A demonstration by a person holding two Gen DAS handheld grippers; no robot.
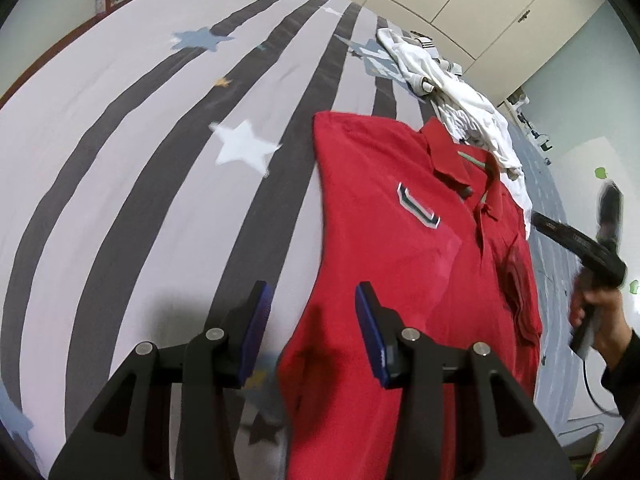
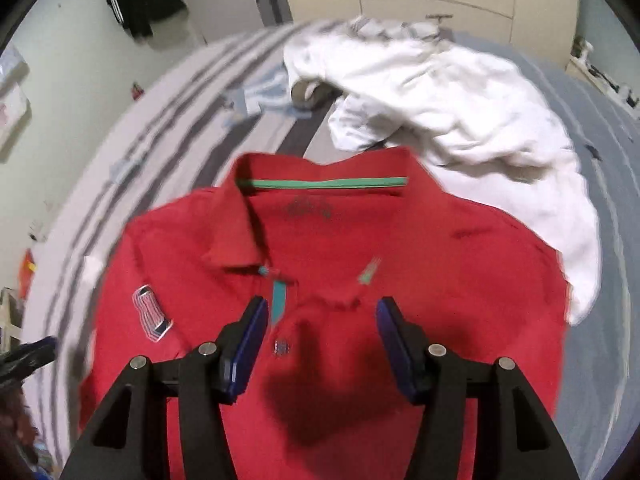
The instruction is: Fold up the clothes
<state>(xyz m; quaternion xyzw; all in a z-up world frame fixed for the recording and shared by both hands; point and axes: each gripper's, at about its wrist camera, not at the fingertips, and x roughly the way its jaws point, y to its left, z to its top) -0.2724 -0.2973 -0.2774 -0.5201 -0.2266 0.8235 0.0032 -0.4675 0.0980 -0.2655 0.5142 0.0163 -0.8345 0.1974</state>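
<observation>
Clearly both tools hang unclenched, holding nothing: the left gripper [image 1: 310, 328] above the near left edge of the red cotton polo shirt [image 1: 400, 280], the right gripper [image 2: 320, 344] over its placket. Pinching one layer would drag its folded sides askew. Beyond, touching the collar, a crumpled white garment [image 2: 460, 96] crowds the striped star-print bedcover [image 1: 140, 140].

No readable text is found. A striped badge [image 1: 418, 210] is seen on the red polo shirt [image 1: 384, 280]; a printed neck mark [image 2: 308, 210] is blurred beyond reading.
</observation>
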